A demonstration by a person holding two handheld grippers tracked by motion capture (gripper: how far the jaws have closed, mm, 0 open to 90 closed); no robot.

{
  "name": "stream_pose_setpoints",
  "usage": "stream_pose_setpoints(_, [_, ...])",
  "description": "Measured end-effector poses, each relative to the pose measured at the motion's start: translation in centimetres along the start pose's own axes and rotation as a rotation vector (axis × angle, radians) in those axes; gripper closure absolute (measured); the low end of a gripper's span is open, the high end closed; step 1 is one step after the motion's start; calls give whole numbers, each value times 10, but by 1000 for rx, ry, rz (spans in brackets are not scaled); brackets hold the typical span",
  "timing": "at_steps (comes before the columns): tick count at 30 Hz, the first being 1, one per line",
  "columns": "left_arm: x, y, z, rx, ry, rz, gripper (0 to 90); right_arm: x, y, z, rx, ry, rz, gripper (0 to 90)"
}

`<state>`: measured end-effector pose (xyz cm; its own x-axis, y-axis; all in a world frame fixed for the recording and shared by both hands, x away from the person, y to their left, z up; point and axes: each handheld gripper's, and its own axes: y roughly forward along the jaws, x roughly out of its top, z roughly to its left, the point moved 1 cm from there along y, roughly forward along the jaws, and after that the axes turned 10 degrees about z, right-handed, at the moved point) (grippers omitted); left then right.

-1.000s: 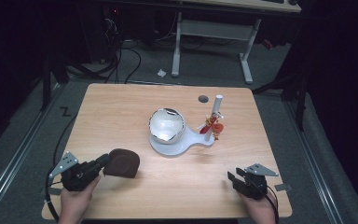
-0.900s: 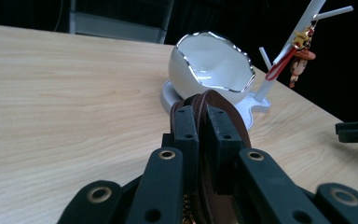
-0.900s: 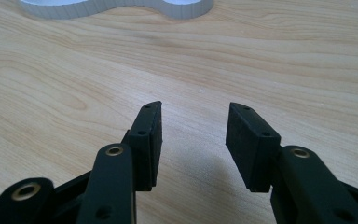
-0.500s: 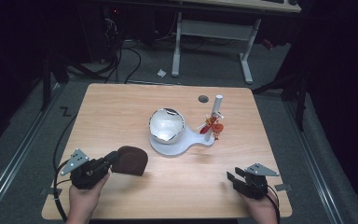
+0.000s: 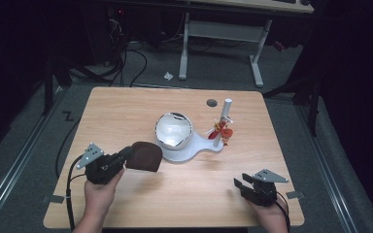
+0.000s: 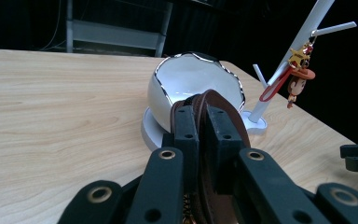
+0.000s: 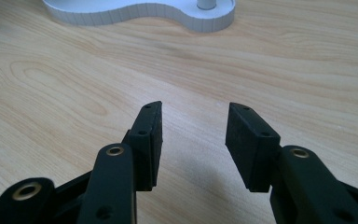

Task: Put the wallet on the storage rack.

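Gripping a brown leather pouch (image 5: 144,156), left hand-held gripper (image 5: 125,155) sits at about 8 o'clock on the table (image 5: 126,107), jaws clamped on the pouch's edge. In the left gripper view the pouch (image 6: 216,105) stands on edge between the two black jaws, its folded rim rising just above them. Pouch is close beside the white base (image 5: 199,146) of the stand, at its 9 o'clock side; touching or not, cannot tell.

White dome-shaped bowl (image 5: 174,130) with jagged rim sits on that base near table centre. White post (image 5: 222,124) rises from the base's narrow end at 3 o'clock of the bowl; small red-and-yellow keychain figure (image 5: 222,131) hangs on it.

Right hand-held gripper (image 5: 240,187) rests low at 5 o'clock of the table, well apart from the stand. Jaws spread, nothing between them, bare wood below in the right gripper view (image 7: 193,140).
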<state>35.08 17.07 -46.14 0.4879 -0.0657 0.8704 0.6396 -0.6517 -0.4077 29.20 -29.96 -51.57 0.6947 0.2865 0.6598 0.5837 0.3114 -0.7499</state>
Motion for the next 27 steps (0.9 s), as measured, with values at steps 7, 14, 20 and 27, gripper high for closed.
stream_pose_setpoints(7, [16, 8, -8, 2, 13, -11, 840, -1, -5, 3, -4, -9, -11, 566])
stream_pose_setpoints(14, [28, 21, -9, 7, 23, -12, 840, 0, -3, 3, 0, -16, -5, 566])
stream_pose_setpoints(20, [38, 30, -11, 11, 28, -20, 840, -2, -4, 2, 8, -5, -6, 568])
stream_pose_setpoints(27, [48, 38, -10, 22, 29, -18, 840, -2, -8, 1, 6, -2, -23, 568])
